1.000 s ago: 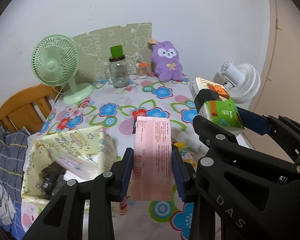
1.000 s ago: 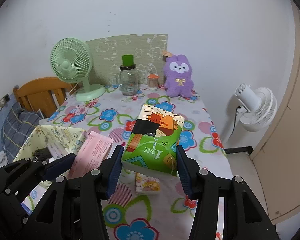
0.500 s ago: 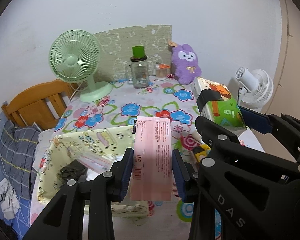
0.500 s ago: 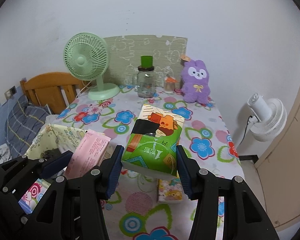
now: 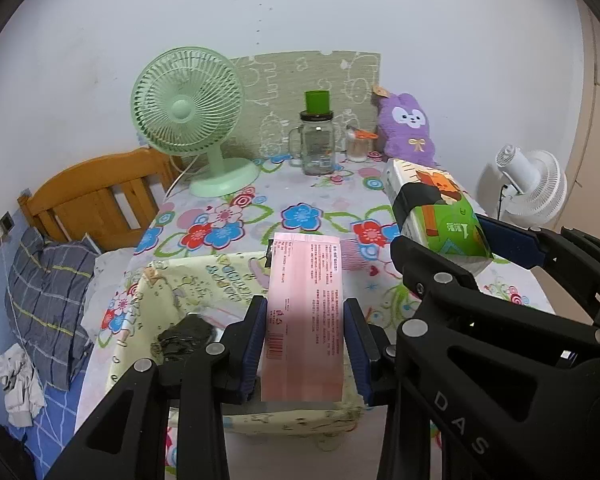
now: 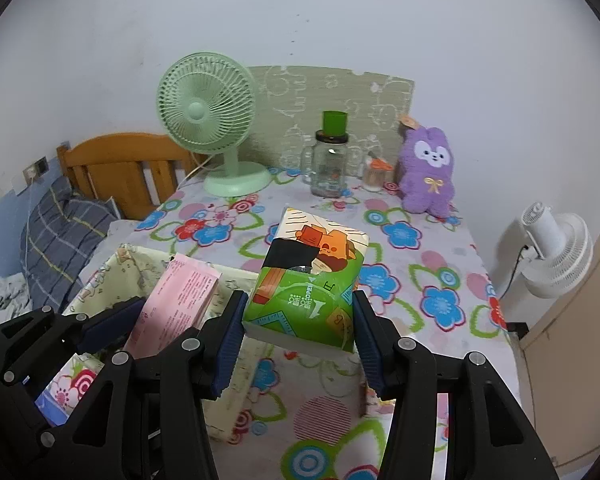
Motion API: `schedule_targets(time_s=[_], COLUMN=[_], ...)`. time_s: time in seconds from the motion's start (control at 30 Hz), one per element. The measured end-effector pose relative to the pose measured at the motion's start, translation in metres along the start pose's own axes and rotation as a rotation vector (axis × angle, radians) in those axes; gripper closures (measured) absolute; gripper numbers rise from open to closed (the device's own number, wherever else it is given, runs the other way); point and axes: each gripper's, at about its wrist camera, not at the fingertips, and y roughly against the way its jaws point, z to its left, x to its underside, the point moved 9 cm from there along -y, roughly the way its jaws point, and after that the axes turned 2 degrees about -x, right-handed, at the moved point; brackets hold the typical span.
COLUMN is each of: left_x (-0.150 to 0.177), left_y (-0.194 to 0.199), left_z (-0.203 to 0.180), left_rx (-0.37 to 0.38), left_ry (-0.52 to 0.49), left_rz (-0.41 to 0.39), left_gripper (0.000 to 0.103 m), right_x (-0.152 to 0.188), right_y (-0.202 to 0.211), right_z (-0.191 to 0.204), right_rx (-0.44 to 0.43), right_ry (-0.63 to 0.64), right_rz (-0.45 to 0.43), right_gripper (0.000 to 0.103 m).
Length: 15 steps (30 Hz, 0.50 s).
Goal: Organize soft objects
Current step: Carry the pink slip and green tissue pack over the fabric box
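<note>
My left gripper (image 5: 304,309) is shut on a flat pink pack (image 5: 306,264), held upright over a pale yellow fabric bin (image 5: 188,280) at the table's front left. A black item (image 5: 186,336) lies inside the bin. Just to the right, my right gripper (image 6: 299,304) is shut on a green and orange tissue pack (image 6: 316,264), above the bin's right edge (image 6: 228,276). The right wrist view also shows the pink pack (image 6: 176,304) at the left. A purple plush rabbit (image 6: 428,176) sits at the table's back right.
A green desk fan (image 5: 188,120), a glass jar with a green lid (image 5: 316,140) and a small jar (image 5: 358,146) line the back of the flowered table (image 5: 300,208). A white fan (image 5: 532,184) stands off the right edge. A wooden headboard (image 5: 92,196) and plaid pillow (image 5: 44,280) are left.
Both grippers have moved left with their packs. The fabric bin, earlier at the lower left, now lies under the pink pack. Both grips are unchanged.
</note>
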Motion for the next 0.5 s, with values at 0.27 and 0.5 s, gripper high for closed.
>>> schedule_targets(time_s=[0.27,0.5], left_x=[0.006,0.012], left_y=[-0.008,-0.018], left_z=[0.028,0.052], left_rx=[-0.018,-0.037], left_ry=[0.038,0.062], left_rz=[0.016,0.02], left_gripper=[0.064,0.064], right_x=[-0.001,0.001], right_y=[-0.014,-0.03], right_z=[0.029,0.056], right_rx=[-0.045,-0.093], right_ry=[0.025,0.052], right_rz=[0.019,0.046], right_gripper=[0.048,0.048])
